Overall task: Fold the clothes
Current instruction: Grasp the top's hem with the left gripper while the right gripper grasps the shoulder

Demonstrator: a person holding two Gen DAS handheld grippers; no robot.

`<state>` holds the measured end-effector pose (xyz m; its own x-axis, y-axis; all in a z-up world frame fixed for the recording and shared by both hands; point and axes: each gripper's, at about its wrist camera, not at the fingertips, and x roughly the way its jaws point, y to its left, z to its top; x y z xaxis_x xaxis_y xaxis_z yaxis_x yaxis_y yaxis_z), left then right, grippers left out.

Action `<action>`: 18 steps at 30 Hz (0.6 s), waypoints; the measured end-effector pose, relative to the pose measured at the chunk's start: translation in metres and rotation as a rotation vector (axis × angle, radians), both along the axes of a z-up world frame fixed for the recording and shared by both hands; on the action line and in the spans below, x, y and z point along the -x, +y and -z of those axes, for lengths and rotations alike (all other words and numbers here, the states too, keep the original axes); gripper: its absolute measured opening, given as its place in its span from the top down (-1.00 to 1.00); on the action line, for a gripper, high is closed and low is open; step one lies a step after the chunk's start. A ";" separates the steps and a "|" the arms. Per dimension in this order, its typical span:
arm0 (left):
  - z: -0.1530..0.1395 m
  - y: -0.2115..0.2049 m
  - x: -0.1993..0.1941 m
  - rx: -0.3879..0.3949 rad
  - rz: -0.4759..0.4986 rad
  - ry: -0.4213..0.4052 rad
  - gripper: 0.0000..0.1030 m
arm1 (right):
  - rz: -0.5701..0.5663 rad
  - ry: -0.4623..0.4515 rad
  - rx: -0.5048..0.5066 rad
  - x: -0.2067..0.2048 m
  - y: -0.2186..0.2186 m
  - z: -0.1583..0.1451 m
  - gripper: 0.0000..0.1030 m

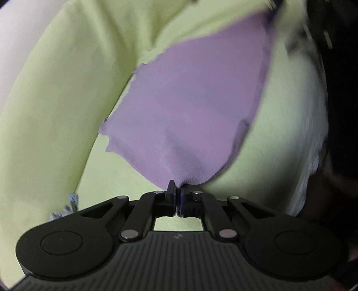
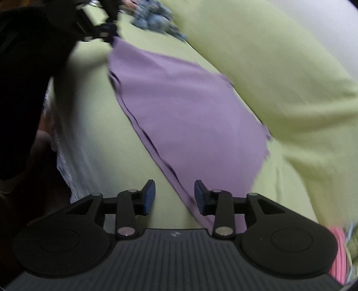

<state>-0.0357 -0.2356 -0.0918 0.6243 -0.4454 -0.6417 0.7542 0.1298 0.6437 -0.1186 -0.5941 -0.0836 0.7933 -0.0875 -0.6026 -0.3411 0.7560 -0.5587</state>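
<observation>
1. Pale green bedding (image 1: 56, 125) fills both views; it is a flat sheet with a thick rolled fold of the same green curving along the far side, and both pictures are smeared with blur.
2. Nearest in the left wrist view, the left gripper (image 1: 177, 194) has its jaws pressed together on a corner of the purple cloth (image 1: 190, 107); the fabric bunches into a small pucker right at the fingertips.
3. From that pinch the purple cloth spreads away over the green sheet, widening, one long edge ragged and the other hemmed; its far tip runs up to the right gripper (image 1: 271, 13), dark and blurred at the top edge.
4. In the right wrist view the right gripper (image 2: 175, 194) stands wide open, blue pads (image 2: 149, 197) well apart; the hemmed edge of the cloth passes between them, ungripped.
5. Farther off, the left gripper (image 2: 109, 39) pinches the cloth's far corner.
6. Beyond that, a blue-and-white patterned garment (image 2: 154, 20) lies crumpled on the sheet; something pink striped (image 2: 339, 253) peeks in at the lower right.
</observation>
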 end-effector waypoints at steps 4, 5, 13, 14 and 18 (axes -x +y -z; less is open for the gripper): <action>-0.034 0.006 -0.012 0.087 -0.024 0.089 1.00 | -0.060 -0.020 0.050 -0.014 0.018 0.006 0.36; -0.042 0.008 -0.016 0.112 -0.032 0.108 1.00 | -0.070 -0.025 0.055 -0.016 0.018 0.006 0.35; -0.058 0.024 -0.030 0.121 -0.078 0.065 1.00 | 0.042 -0.069 0.254 -0.014 -0.019 0.019 0.39; -0.057 0.025 -0.031 0.111 -0.077 0.065 1.00 | 0.060 -0.066 0.269 -0.012 -0.025 0.020 0.39; -0.039 0.021 -0.023 0.047 -0.041 0.023 1.00 | 0.082 -0.059 0.332 -0.007 -0.037 0.025 0.42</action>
